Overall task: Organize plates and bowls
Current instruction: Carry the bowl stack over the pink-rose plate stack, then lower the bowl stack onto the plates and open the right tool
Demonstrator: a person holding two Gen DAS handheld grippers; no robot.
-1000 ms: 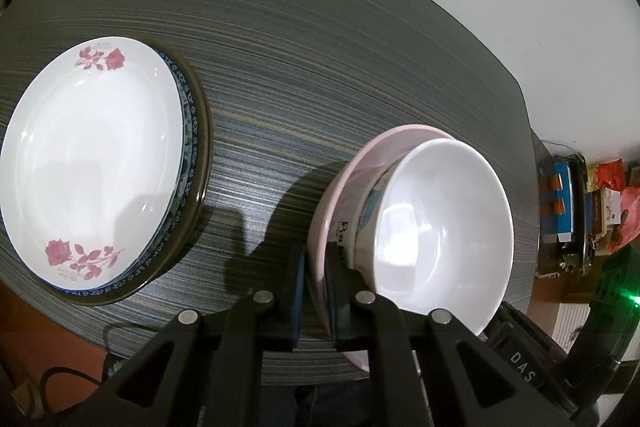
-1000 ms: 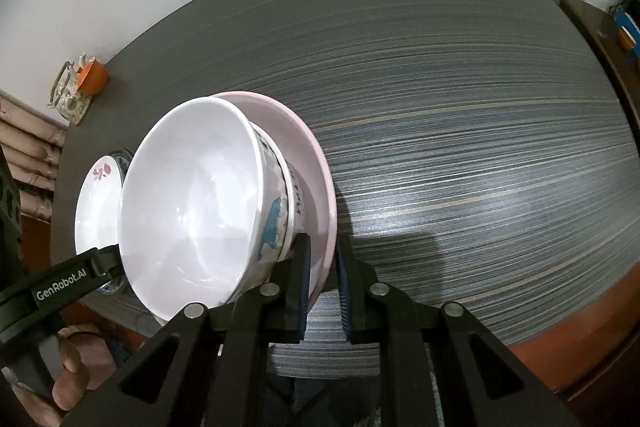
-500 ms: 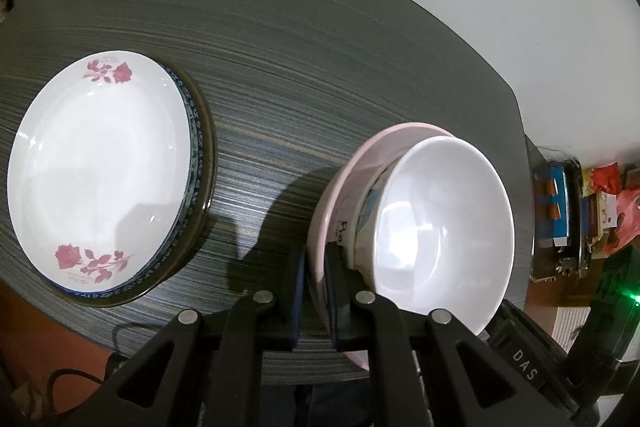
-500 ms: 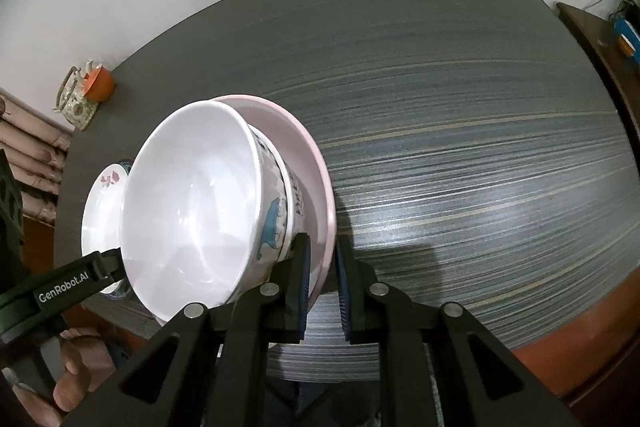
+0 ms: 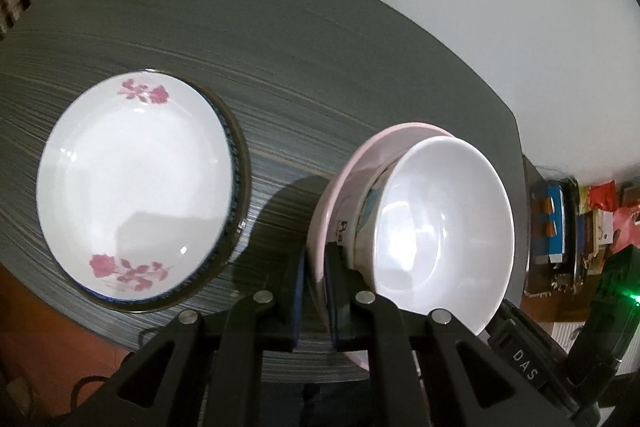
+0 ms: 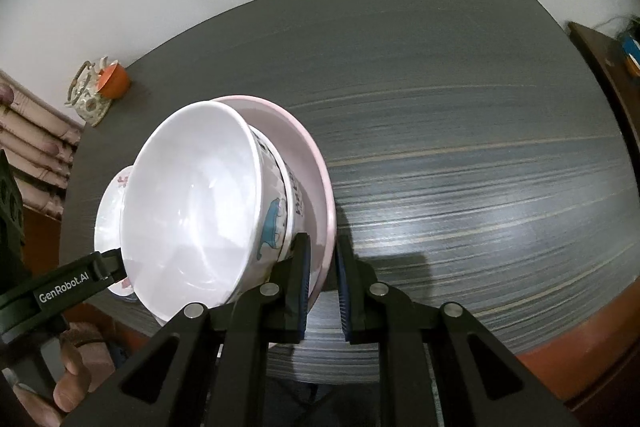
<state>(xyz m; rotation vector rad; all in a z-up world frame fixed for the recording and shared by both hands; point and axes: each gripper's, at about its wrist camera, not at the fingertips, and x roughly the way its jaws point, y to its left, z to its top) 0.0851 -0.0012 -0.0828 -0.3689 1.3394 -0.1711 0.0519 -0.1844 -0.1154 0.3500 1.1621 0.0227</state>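
Only my left view shows the whole rose plate (image 5: 132, 183) far left on the table (image 5: 320, 67). My left gripper (image 5: 316, 291) and right gripper (image 6: 323, 287) clamp one pink plate (image 5: 332, 203) bearing two nested bowls (image 6: 192, 211).

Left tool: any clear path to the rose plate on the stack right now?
Probably not yet. The left tool is shut on the rim of the pink plate carrying the white bowl, which the right tool grips too. The table toward the rose plate looks bare.
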